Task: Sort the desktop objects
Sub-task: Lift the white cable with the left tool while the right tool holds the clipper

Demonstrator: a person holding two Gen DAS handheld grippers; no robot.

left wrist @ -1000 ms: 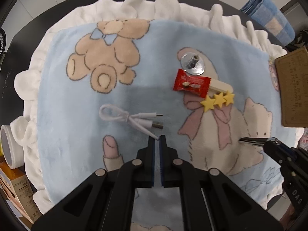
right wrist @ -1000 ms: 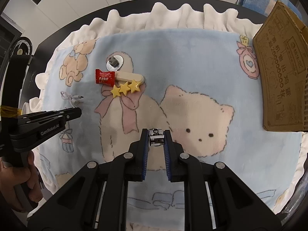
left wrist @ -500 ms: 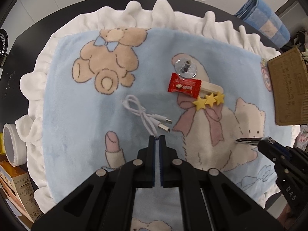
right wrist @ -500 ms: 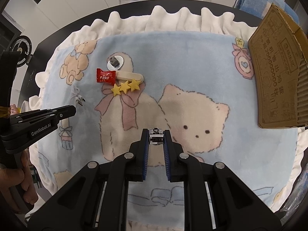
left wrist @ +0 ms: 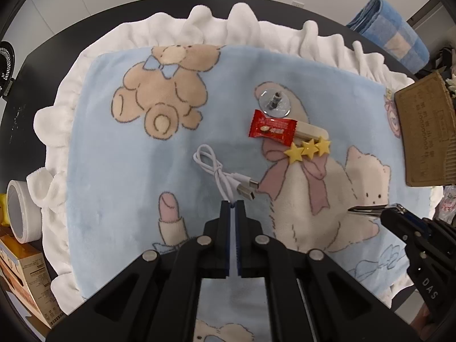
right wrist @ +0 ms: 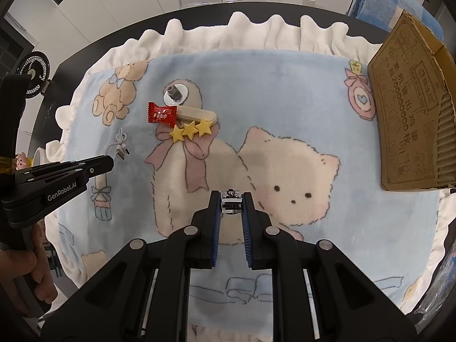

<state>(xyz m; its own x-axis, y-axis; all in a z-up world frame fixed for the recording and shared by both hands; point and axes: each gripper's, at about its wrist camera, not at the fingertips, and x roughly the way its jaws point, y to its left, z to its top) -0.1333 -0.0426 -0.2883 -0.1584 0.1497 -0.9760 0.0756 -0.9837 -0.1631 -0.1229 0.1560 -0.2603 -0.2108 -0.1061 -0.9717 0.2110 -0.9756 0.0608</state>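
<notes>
Left gripper (left wrist: pixel 233 206), jaws together apparently pinching the white cable (left wrist: pixel 221 172), which trails to upper left of frame; right gripper (right wrist: pixel 231 199) clamps a small metal clip (right wrist: pixel 231 203) at centre

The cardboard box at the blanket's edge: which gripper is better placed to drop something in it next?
Right. The right gripper already grips a small metal clip and the cardboard box lies on its side. The left gripper pinches the white cable, farther away.
</notes>
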